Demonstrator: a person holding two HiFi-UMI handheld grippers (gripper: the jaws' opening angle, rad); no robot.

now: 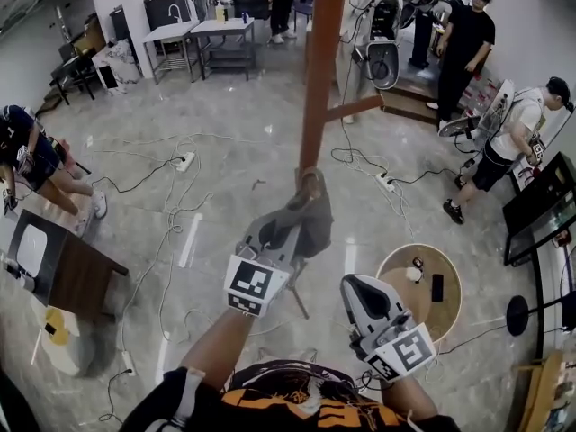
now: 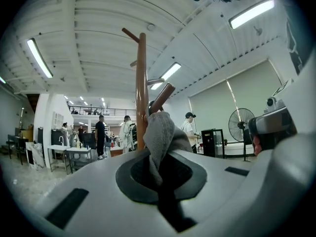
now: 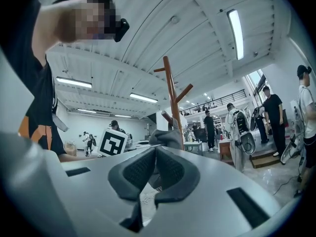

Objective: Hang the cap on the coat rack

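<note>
The grey cap (image 1: 312,216) hangs bunched from my left gripper (image 1: 293,225), which is shut on its fabric. It is held right against the brown coat rack pole (image 1: 320,79), just below a short peg (image 1: 356,108). In the left gripper view the cap (image 2: 160,132) rises from between the pads of the left gripper (image 2: 160,174), and a slanted peg (image 2: 162,98) sticks out just above it beside the pole (image 2: 141,93). My right gripper (image 1: 362,301) is lower right of the rack, shut and empty. The right gripper view shows the cap (image 3: 166,137) at the pole (image 3: 173,98).
A round wooden table (image 1: 450,282) with a phone stands right of the rack. Cables and power strips (image 1: 184,162) trail across the marble floor. A dark desk (image 1: 76,268) is at the left, a monitor (image 1: 540,207) at the right. Several people stand around the room.
</note>
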